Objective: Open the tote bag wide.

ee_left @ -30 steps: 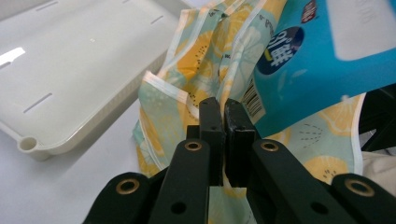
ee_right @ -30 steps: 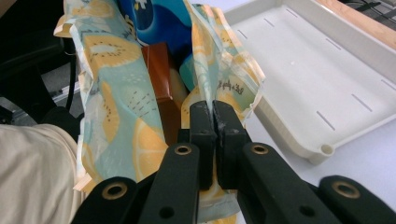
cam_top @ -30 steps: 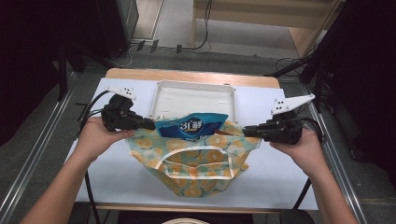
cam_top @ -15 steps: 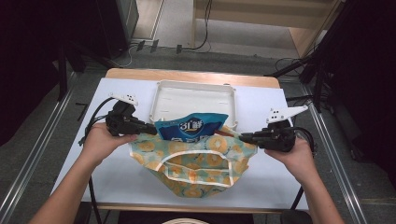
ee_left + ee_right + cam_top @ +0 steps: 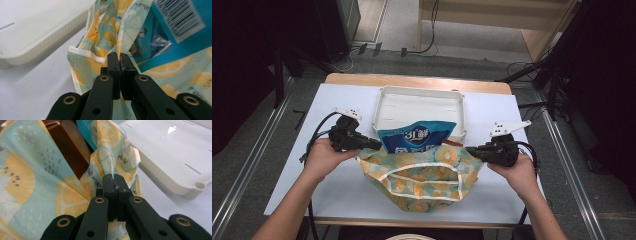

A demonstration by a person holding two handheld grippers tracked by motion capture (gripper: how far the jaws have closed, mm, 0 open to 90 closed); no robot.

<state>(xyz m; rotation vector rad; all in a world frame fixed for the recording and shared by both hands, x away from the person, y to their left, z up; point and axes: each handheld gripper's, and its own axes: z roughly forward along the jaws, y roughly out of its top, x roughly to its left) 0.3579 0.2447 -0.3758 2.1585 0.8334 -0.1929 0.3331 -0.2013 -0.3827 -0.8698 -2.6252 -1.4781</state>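
Bag (image 5: 424, 177), lemon-printed cloth, is sinking toward the table (image 5: 337, 100) now. A second ago it hung a touch higher between the two hands; both grippers have come down together, and the cloth spreads wider and flatter on the white top. It lies at the near middle of the table, just in front of the tray (image 5: 418, 107), mouth turned toward that tray.

Left gripper (image 5: 371, 145) is clamped on the bag's left rim, jaws pressed together with a fold of fabric pinched between them (the left gripper view shows the white-piped hem bunched right at the tips (image 5: 119, 60)). Right gripper (image 5: 473, 150) does the same on the right rim, jaws tight on a gathered twist of cloth (image 5: 114, 182).

The blue pouch (image 5: 416, 135) stands half out of the mouth, its top leaning over the tray's near wall, much as it did before. Something brown (image 5: 68, 147) sits inside too, near the right corner; I cannot tell what it is.

So what does the drop mean? I judge the load's weight is passing from the grippers to the table, and the bag looks close to being set down. With both rims held apart, the mouth stays open, which should suit either taking the pouch out or tucking it fully in.
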